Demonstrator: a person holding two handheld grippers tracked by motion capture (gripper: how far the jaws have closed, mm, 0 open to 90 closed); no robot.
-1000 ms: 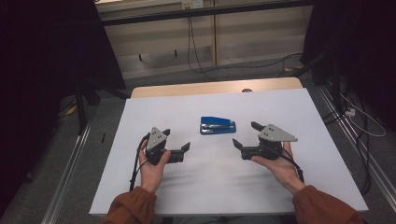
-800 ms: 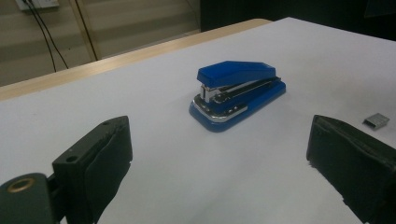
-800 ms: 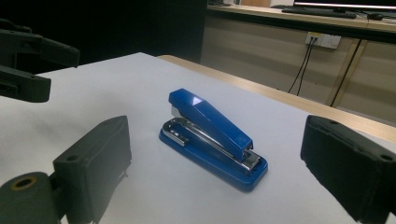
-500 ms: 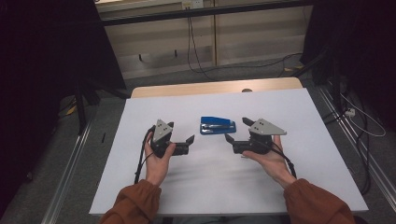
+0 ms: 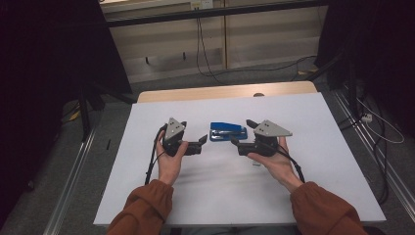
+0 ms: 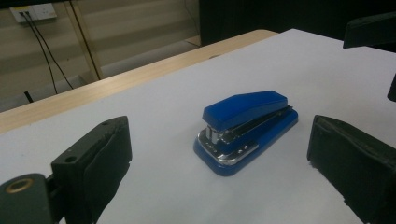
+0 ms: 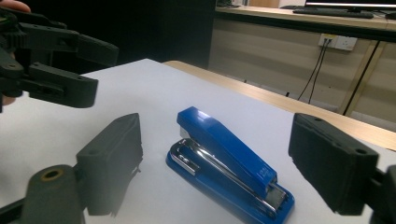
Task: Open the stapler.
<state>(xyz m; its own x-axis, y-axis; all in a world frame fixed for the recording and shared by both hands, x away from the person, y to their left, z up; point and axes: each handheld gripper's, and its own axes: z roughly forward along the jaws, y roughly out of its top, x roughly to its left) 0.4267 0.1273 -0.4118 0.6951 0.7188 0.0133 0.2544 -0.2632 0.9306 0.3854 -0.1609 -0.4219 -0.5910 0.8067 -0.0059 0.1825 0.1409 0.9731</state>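
A blue stapler (image 5: 228, 131) lies flat on the white table top (image 5: 313, 127), its long side running left to right. My left gripper (image 5: 200, 143) is held just left of it, jaws open and pointing at its left end. My right gripper (image 5: 242, 132) is at its right end, open; its jaws have just been closing a little, and no pad touches the stapler. In the left gripper view the stapler (image 6: 245, 112) lies ahead of the open gripper (image 6: 219, 154). In the right gripper view the stapler (image 7: 224, 149) reaches toward the open gripper (image 7: 217, 123), with the left gripper (image 7: 106, 70) beyond.
A wooden strip (image 5: 225, 92) borders the table's far edge. Behind it are wall panels with hanging cables (image 5: 199, 44). More cables (image 5: 377, 122) lie on the floor at the right, and a metal rail (image 5: 73, 191) runs along the left.
Both hands have moved inward toward the stapler, the left one to the right and the right one to the left. The stapler has not moved.
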